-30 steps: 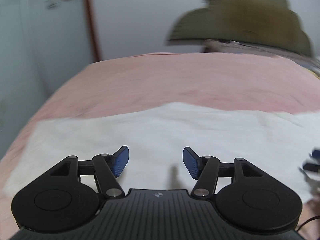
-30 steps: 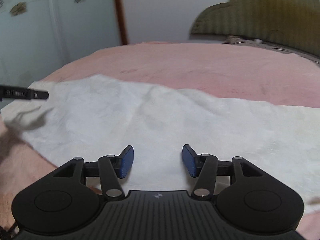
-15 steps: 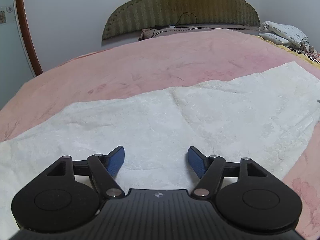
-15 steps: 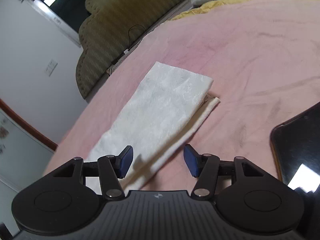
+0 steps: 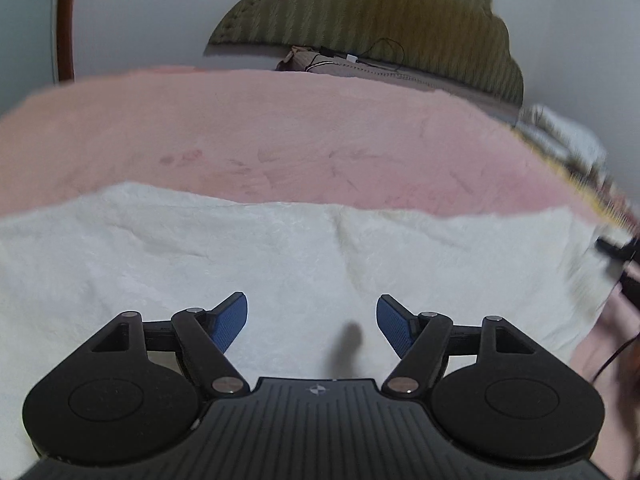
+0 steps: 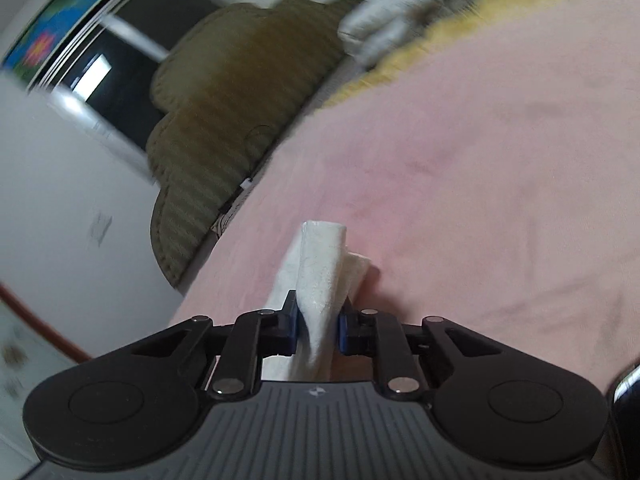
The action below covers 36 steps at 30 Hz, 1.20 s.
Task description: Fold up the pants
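White pants (image 6: 320,280) edge pinched by just-closing right claw (image 6: 318,326).

bedroom: pink bed (image 5: 304,132), padded headboard (image 5: 372,20)

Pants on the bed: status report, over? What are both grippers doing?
Right gripper just closed, pinching pants end. Left gripper open above pants, holding nothing. Nothing in the way on pink blanket.

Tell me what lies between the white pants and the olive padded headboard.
Only bare pink bedspread separates the white textured pants from the olive padded headboard, apart from cables and bedding at its foot; the left wrist view shows it.
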Tool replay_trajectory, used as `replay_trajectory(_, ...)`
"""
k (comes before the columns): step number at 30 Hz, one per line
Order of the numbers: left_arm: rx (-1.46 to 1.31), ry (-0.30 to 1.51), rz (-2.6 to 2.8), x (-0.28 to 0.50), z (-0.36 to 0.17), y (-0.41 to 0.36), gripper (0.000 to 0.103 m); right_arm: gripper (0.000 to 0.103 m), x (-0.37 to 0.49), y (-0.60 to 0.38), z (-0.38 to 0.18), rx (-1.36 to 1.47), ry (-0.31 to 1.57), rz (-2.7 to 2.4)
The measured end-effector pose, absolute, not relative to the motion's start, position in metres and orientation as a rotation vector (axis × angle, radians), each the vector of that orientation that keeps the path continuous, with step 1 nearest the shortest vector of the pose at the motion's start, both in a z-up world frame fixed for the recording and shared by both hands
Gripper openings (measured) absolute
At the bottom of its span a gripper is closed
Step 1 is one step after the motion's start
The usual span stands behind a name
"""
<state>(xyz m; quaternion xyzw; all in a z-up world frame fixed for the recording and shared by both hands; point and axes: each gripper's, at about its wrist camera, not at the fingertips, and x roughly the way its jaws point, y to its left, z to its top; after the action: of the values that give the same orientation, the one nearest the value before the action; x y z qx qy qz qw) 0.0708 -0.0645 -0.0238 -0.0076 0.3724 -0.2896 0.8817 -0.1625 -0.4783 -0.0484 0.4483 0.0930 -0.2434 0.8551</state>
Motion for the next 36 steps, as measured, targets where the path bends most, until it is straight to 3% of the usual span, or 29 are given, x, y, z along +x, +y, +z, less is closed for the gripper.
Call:
replay_trajectory(3, -0.292, 0.884, -0.653, 0.092, -0.025, -0.046, 0.075, 0.017, -0.131, -0.43, -0.002, 0.583, 0.24, -0.419)
replay_trajectory(8, -0.694, 1.024, -0.743, 0.119, -0.045, -0.037, 0.091, 0.017, -0.079, -0.306, 0.017, 0.073, 0.399, -0.072)
replay_trajectory(13, -0.787, 1.096, -0.798, 0.128, -0.058, -0.063, 0.098, 0.017, -0.057, -0.257, -0.018, 0.006, 0.535, 0.05)
replay_trajectory(20, -0.843, 1.159, -0.798, 0.146, -0.069, -0.105, 0.099, 0.017, -0.073, -0.256, -0.013, -0.011, 0.472, 0.092)
replay_trajectory(22, -0.8, 1.136, -0.804, 0.149, -0.066, -0.111, 0.087, 0.017, -0.075, -0.25, -0.012, -0.034, 0.47, 0.133)
replay_trajectory(24, -0.675, 1.098, -0.785, 0.148, -0.058, -0.109, 0.035, 0.017, -0.076, -0.239, -0.012, -0.062, 0.468, 0.187)
replay_trajectory(27, -0.471, 1.034, -0.692, 0.143, -0.047, -0.096, 0.009, 0.017, -0.073, -0.214, -0.013, -0.139, 0.464, 0.239)
replay_trajectory(34, -0.237, 0.843, -0.49, 0.12, -0.022, -0.04, 0.01, 0.017, -0.045, -0.16, -0.014, -0.182, 0.437, 0.428)
replay_trajectory(35, -0.19, 0.831, -0.468, 0.12, -0.024, -0.039, 0.018, 0.017, -0.041, -0.152, -0.017, -0.193, 0.436, 0.442)
replay_trajectory(36, -0.125, 0.832, -0.451, 0.12, -0.027, -0.041, 0.035, 0.018, -0.037, -0.146, -0.022, -0.204, 0.443, 0.445)
